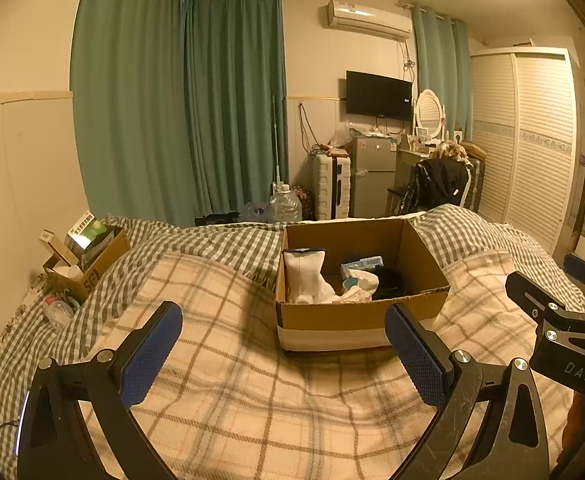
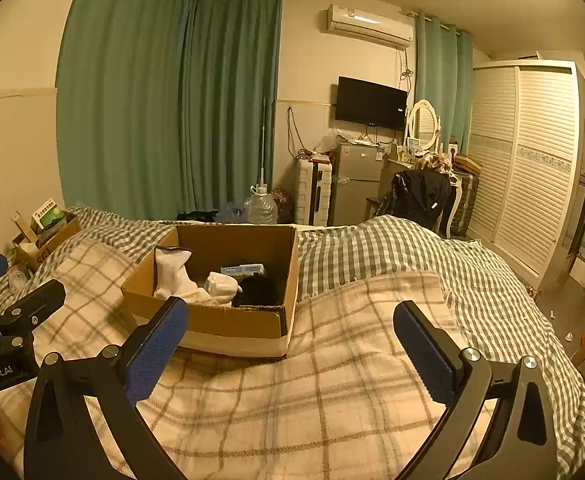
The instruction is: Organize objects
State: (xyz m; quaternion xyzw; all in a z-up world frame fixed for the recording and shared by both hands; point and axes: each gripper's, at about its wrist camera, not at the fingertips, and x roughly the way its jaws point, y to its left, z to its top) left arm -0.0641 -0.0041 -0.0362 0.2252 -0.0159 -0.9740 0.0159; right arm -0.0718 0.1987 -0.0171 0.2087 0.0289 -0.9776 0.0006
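An open cardboard box [image 1: 424, 258] sits on the plaid blanket [image 1: 232, 392] on the bed; it also shows in the right wrist view [image 2: 288, 272]. Inside lie a white sock [image 1: 304, 276], a blue-white pack [image 1: 362, 265], a white bundle [image 1: 358, 282] and something black [image 1: 390, 282]. My left gripper [image 1: 282, 354] is open and empty, just short of the box's near wall. My right gripper [image 2: 292, 354] is open and empty, near the box's front right corner. Each gripper shows at the edge of the other's view.
A small cardboard box [image 1: 88, 258] with packs stands at the bed's left by the wall, a plastic bottle [image 1: 57, 312] beside it. Behind the bed are a water jug [image 1: 285, 202], suitcase, small fridge [image 1: 372, 176], chair with a black jacket, and a wardrobe [image 1: 532, 148].
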